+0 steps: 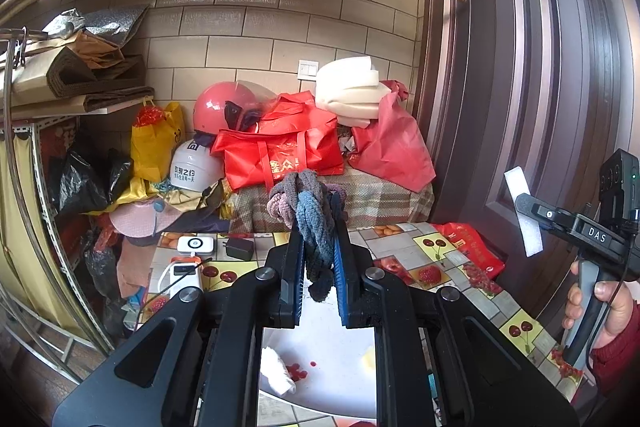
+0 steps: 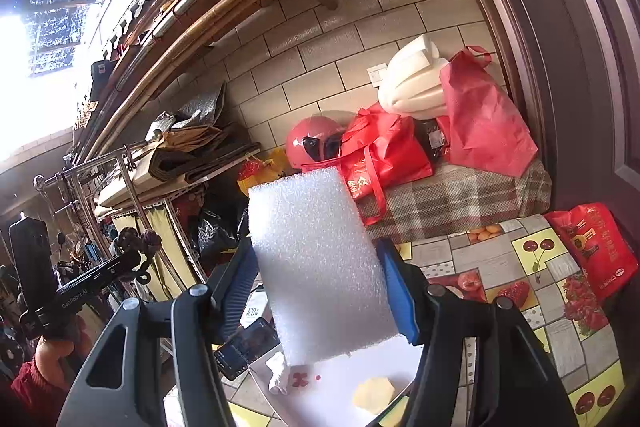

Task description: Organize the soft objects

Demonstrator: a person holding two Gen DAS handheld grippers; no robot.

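Observation:
In the left wrist view my left gripper [image 1: 319,227] is shut on a braided chenille rope [image 1: 314,223] of grey, blue and pink strands, held above a white plate [image 1: 332,343]. The rope's knotted top bulges over the fingertips and its tail hangs between the jaws. In the right wrist view my right gripper [image 2: 316,247] is shut on a white foam block [image 2: 320,267], upright and tilted slightly left, over the same plate [image 2: 340,367]. On the plate lie a white cloth with red spots [image 2: 280,371] and a pale yellow sponge piece [image 2: 374,393].
The table carries a fruit-print cloth [image 2: 520,287], a red packet [image 2: 592,251], a phone [image 2: 246,347], a power bank [image 1: 184,275] and a charger [image 1: 240,249]. Behind it stand red bags [image 1: 280,143], helmets [image 1: 220,107] and a brown door [image 1: 520,67] at right.

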